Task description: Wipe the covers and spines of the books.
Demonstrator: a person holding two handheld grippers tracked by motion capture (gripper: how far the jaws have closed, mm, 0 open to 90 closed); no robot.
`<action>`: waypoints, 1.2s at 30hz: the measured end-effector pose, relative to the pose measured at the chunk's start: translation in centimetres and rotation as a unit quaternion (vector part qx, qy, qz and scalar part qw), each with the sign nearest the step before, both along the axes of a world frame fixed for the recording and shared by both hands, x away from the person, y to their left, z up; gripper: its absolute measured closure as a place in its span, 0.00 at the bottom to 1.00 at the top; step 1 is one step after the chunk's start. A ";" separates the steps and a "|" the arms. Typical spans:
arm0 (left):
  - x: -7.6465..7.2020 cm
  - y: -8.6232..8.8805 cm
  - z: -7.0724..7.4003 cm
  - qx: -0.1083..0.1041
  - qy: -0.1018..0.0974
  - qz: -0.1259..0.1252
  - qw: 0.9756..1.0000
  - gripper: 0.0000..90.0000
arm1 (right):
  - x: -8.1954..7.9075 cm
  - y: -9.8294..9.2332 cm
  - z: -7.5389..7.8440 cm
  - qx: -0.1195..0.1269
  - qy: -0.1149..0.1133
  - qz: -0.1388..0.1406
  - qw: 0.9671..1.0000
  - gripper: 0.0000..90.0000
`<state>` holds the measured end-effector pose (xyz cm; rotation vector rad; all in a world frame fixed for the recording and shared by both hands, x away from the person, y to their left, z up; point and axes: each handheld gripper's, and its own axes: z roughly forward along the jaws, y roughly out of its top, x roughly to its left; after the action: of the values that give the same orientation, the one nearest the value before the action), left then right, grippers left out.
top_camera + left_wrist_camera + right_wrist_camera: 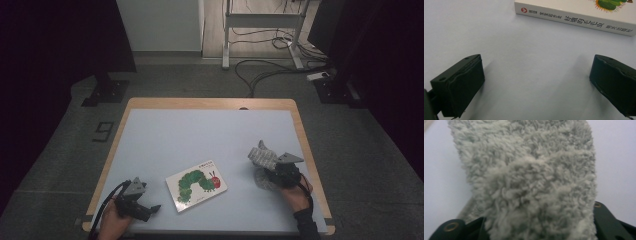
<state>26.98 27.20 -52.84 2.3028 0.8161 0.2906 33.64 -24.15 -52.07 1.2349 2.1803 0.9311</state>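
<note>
Jaws of right gripper [266,169] around fluffy grey cloth [531,182]

Fluffy grey fleece cloth [531,182]

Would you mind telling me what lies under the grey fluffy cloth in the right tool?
Around the fluffy cloth only the pale table mat shows. The right tool has its jaws at the cloth's lower edge; whatever lies directly beneath the cloth is covered.

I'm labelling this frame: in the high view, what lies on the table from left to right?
Left claw → caterpillar picture book → fluffy grey cloth with the right claw.
</note>
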 end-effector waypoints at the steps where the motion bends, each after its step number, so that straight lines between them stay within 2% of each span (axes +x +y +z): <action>1: 0.0 0.0 0.0 0.000 0.000 0.000 1.000 0.00 | 0.0 0.0 -0.2 -0.001 0.002 -0.001 1.000 0.58; 4: 0.0 0.0 0.0 0.000 0.000 0.000 1.000 0.00 | 0.1 0.0 -0.5 0.000 0.003 -0.001 1.000 0.53; 5: 0.0 0.0 0.0 0.000 0.000 0.000 1.000 0.00 | 0.1 -0.1 -0.4 0.003 0.006 0.000 1.000 0.49; 6: 0.0 0.0 0.0 0.000 0.000 0.000 1.000 0.00 | 0.3 0.0 -0.3 0.002 0.021 0.001 1.000 0.39; 9: 0.0 0.0 0.0 0.000 0.000 0.000 1.000 0.00 | 0.3 0.1 -0.1 0.001 0.024 0.001 1.000 0.31; 11: 0.0 0.0 0.0 0.000 0.000 0.000 1.000 0.00 | 0.2 0.3 0.3 -0.006 0.022 0.000 1.000 0.20; 18: 0.0 0.0 0.0 0.000 0.001 0.000 1.000 0.00 | -0.1 0.4 1.5 -0.009 0.013 0.020 1.000 0.07; 21: 0.0 0.0 0.0 0.000 0.001 0.000 1.000 0.00 | -0.3 0.5 2.5 -0.008 0.006 0.031 0.999 0.00; 27: 0.0 0.0 0.0 0.000 0.001 0.000 1.000 0.00 | -0.3 0.3 3.6 -0.004 -0.005 0.032 0.999 0.00; 32: 0.0 0.0 0.0 0.000 0.001 0.000 1.000 0.00 | -0.3 0.3 4.7 -0.013 -0.021 0.034 0.999 0.00; 36: 0.0 0.0 0.0 0.000 0.001 0.000 1.000 0.00 | -0.3 0.8 5.9 -0.010 -0.030 0.045 0.998 0.00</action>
<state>26.99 27.21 -52.83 2.3028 0.8163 0.2889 33.35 -23.35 -46.21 1.0932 2.2081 0.9661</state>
